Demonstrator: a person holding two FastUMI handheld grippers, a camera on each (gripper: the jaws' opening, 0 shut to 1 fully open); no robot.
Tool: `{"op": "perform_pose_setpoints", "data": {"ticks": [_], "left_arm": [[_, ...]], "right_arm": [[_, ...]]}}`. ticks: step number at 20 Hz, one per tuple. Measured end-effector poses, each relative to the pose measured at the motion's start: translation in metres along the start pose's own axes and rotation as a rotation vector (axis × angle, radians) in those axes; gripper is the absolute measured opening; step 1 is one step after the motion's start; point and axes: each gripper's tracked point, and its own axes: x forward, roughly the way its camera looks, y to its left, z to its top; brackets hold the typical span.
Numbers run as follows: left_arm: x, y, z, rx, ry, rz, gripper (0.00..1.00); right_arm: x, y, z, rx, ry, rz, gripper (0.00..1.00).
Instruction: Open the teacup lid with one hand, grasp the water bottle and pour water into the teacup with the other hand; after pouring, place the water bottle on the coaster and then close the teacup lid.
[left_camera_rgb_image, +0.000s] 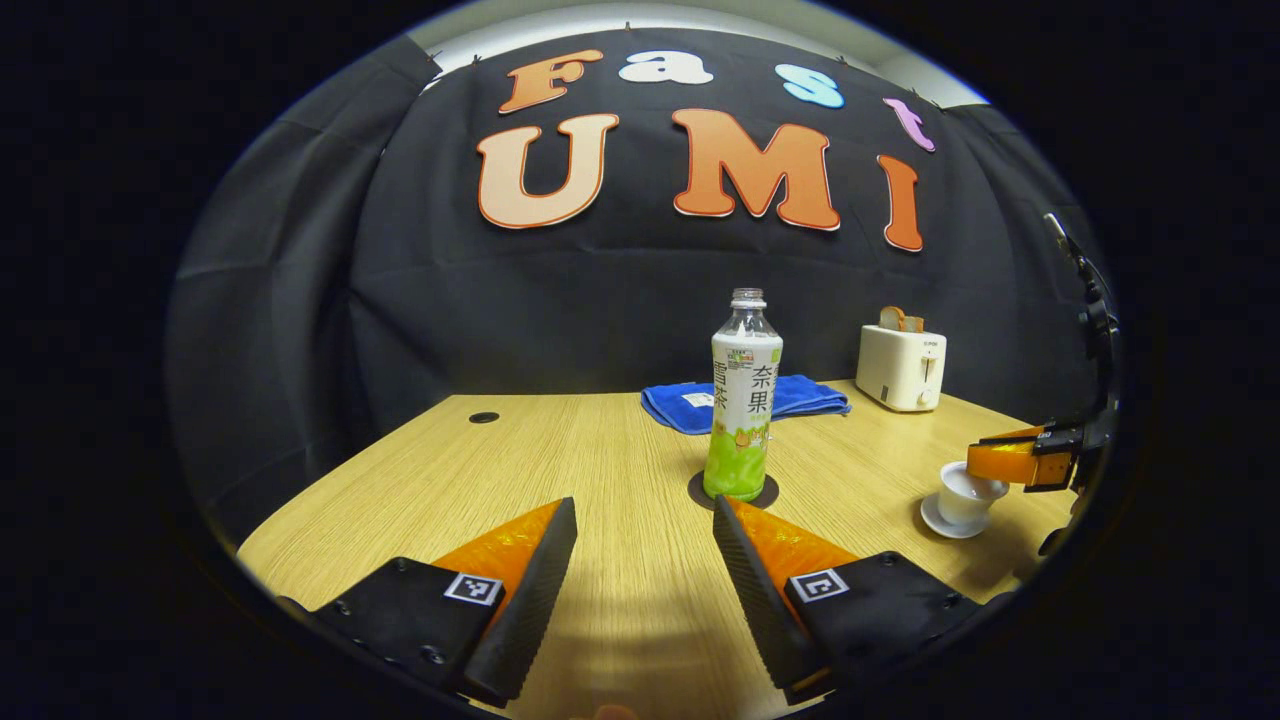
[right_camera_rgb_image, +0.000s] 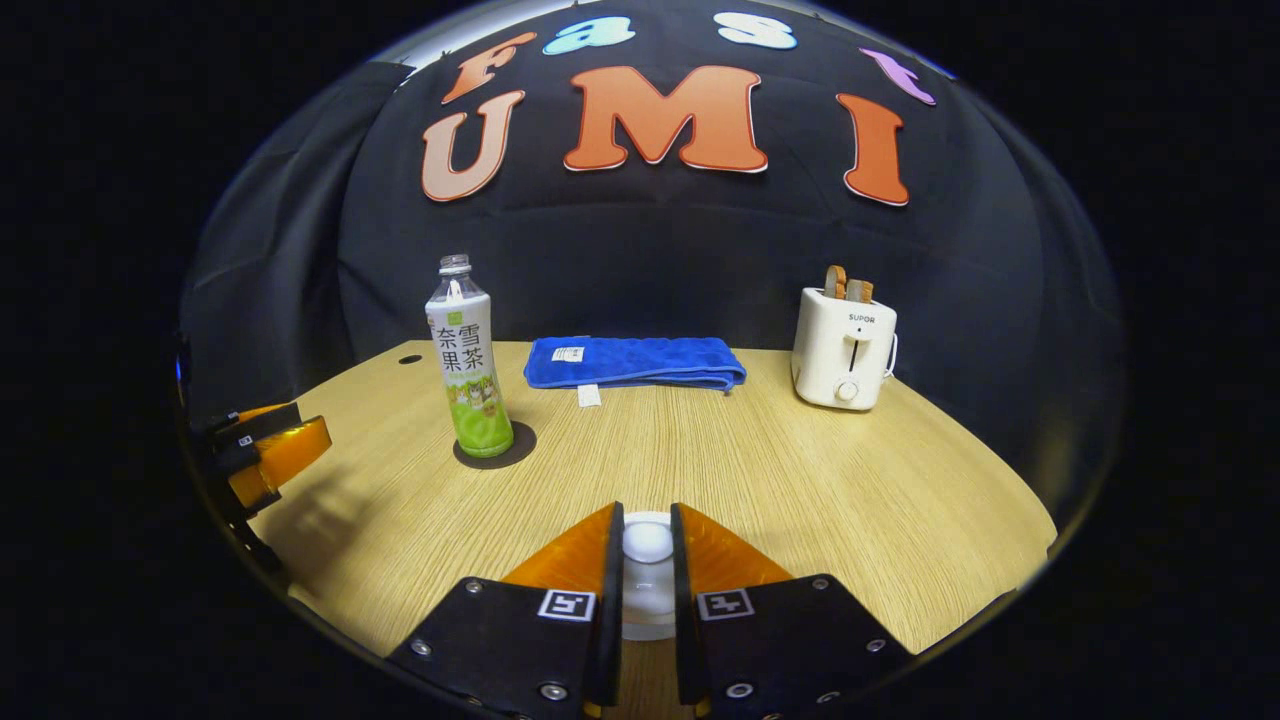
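A clear bottle (left_camera_rgb_image: 745, 400) (right_camera_rgb_image: 468, 370) with a green and white label and no cap stands upright on a dark round coaster (left_camera_rgb_image: 695, 492) (right_camera_rgb_image: 520, 447). My left gripper (left_camera_rgb_image: 645, 510) is open just short of the bottle, with nothing between its fingers; it also appears at the left edge (right_camera_rgb_image: 290, 445) of the right gripper view. A white teacup (left_camera_rgb_image: 960, 505) on a saucer (left_camera_rgb_image: 945, 527) stands at the right. My right gripper (right_camera_rgb_image: 646, 512) (left_camera_rgb_image: 985, 462) is shut on the white lid knob (right_camera_rgb_image: 648, 542) at the cup's top. I cannot tell whether the lid is lifted.
A folded blue towel (left_camera_rgb_image: 790, 395) (right_camera_rgb_image: 630, 360) lies at the back of the wooden table (left_camera_rgb_image: 600, 450). A white toaster (left_camera_rgb_image: 900, 368) (right_camera_rgb_image: 845, 350) with toast in it stands at the back right. A small cable hole (left_camera_rgb_image: 484, 417) is at the back left.
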Motion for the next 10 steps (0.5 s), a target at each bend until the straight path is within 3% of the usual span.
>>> {"op": "perform_pose_setpoints", "data": {"ticks": [4, 5, 7, 8, 9, 10], "left_arm": [[-0.001, -0.001, 0.003, 0.012, -0.005, 0.001, 0.89], [-0.001, -0.002, 0.004, 0.015, -0.006, 0.003, 0.84], [-0.004, -0.001, 0.008, 0.015, -0.012, 0.005, 0.89], [-0.005, -0.001, 0.01, 0.007, -0.015, 0.004, 0.89], [-0.006, -0.002, 0.014, -0.003, -0.02, 0.003, 0.89], [-0.007, -0.002, 0.016, -0.012, -0.025, 0.001, 0.85]], "right_arm": [[-0.002, -0.002, 0.0, 0.012, -0.002, 0.002, 0.29], [-0.004, -0.001, 0.001, 0.011, -0.002, 0.004, 0.33], [-0.011, -0.002, 0.011, 0.0, -0.029, 0.008, 0.41], [-0.013, -0.003, 0.015, -0.008, -0.044, 0.004, 0.54], [-0.017, -0.006, 0.02, -0.015, -0.057, -0.003, 0.54], [-0.021, -0.009, 0.024, -0.018, -0.069, -0.011, 0.6]]}}
